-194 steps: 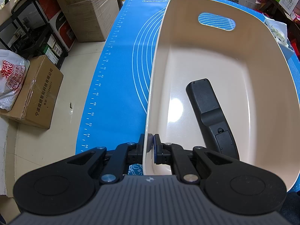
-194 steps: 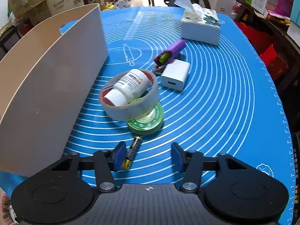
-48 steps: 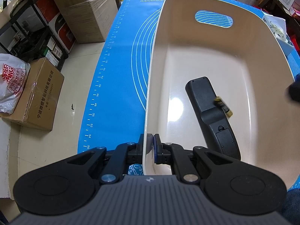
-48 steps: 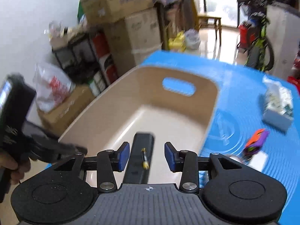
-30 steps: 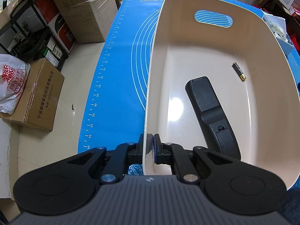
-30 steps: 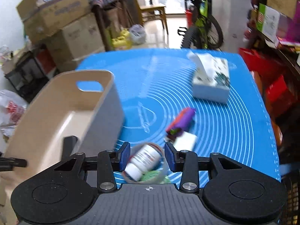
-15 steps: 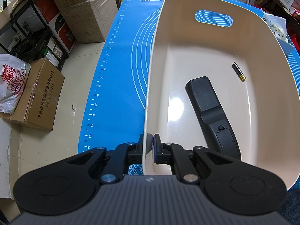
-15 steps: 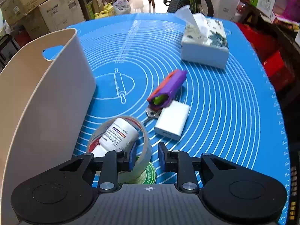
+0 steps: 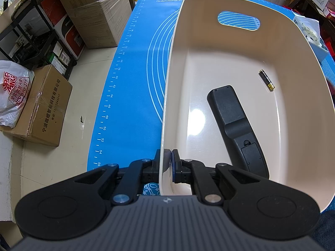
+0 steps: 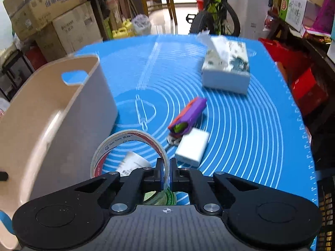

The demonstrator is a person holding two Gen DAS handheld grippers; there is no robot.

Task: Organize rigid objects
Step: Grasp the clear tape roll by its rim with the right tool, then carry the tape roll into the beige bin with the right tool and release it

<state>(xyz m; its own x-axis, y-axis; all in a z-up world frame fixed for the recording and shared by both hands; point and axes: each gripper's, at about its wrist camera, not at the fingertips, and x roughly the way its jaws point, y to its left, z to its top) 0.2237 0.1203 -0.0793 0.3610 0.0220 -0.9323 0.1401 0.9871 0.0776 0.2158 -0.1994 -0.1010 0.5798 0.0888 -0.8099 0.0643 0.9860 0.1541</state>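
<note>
One cream bin [image 9: 297, 48] stands on the blue mat [image 9: 134, 67] covering the bench, and it holds two things: one black remote [image 9: 234, 125] lying along the floor of the bin, and one battery [image 9: 266, 79] beyond it, toward the far right wall, apart from the remote. The left gripper [image 9: 168, 167] is clamped on the bin's near-left rim, one finger outside the wall and one inside.

In the right wrist view, the right gripper [image 10: 166, 176] is closed on the near edge of one roll of clear tape [image 10: 127, 146], whose ring stands tilted up in front of the fingers, just right of the bin [image 10: 52, 113]. One white bottle [image 10: 134, 163] shows through the ring, lying on the mat [image 10: 251, 129]. One green round tin [image 10: 163, 195] sits directly under the gripper, mostly hidden. Farther right lie one white charger block [image 10: 192, 146] and, touching its far corner, one purple-and-orange tool [image 10: 188, 115]. One tissue box [image 10: 227, 71] sits at the far right of the mat, well apart from the rest.
</note>
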